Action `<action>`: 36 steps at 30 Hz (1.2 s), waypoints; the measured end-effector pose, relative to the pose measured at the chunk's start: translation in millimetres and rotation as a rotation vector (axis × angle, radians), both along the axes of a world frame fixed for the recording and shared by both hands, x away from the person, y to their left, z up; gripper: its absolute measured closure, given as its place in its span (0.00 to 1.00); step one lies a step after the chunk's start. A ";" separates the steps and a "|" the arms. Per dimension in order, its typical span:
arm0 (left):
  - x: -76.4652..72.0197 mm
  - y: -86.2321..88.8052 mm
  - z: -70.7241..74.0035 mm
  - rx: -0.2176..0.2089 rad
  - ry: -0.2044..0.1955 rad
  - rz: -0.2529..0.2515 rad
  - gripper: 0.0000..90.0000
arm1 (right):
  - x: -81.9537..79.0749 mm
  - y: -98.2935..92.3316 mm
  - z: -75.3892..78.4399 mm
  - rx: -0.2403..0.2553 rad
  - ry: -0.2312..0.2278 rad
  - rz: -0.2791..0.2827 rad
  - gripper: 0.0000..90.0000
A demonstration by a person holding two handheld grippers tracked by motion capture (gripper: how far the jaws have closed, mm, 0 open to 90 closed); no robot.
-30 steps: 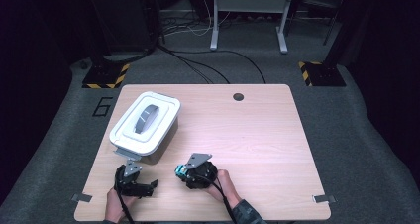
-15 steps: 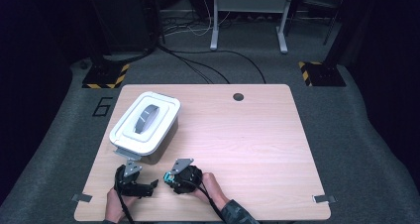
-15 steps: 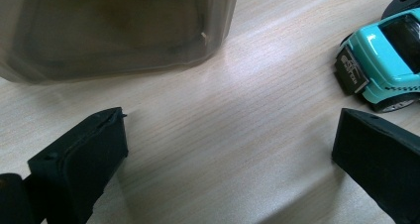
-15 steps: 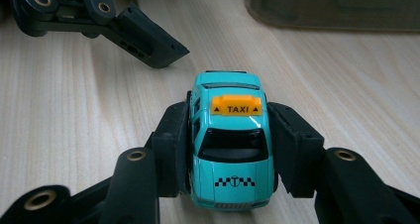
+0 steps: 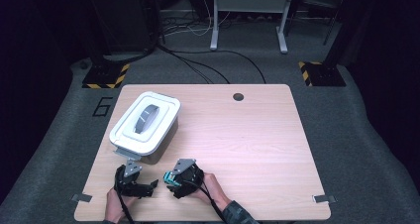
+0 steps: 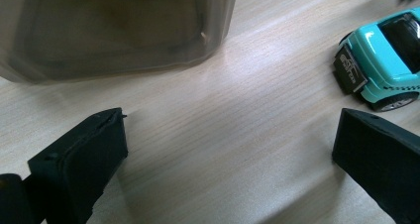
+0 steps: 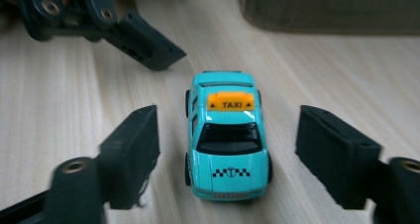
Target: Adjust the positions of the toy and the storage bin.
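Now right claw (image 7: 228, 149) just opened, pads clear of taxi (image 7: 228, 140) between; left claw (image 6: 228, 149) released, bin (image 6: 114, 30) ahead.

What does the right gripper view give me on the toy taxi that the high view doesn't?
Right gripper view: the toy taxi stands on its wheels, its orange TAXI sign legible, with a gap between it and each jaw of the right gripper, whose jaws have just been opening. High view: the lidded white container and the whole table, with only a sliver of teal showing by the right gripper. Both: the taxi on the table, the left gripper close beside it.
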State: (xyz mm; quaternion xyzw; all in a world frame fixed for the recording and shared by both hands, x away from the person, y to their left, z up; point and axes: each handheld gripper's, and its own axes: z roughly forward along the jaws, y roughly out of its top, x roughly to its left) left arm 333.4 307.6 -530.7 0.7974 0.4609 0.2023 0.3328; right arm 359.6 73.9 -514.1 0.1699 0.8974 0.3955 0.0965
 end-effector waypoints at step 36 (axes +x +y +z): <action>-21.9 12.1 73.6 -0.064 0.016 -0.116 0.00 | 24.6 -208.3 -14.3 -0.007 0.057 -0.579 0.03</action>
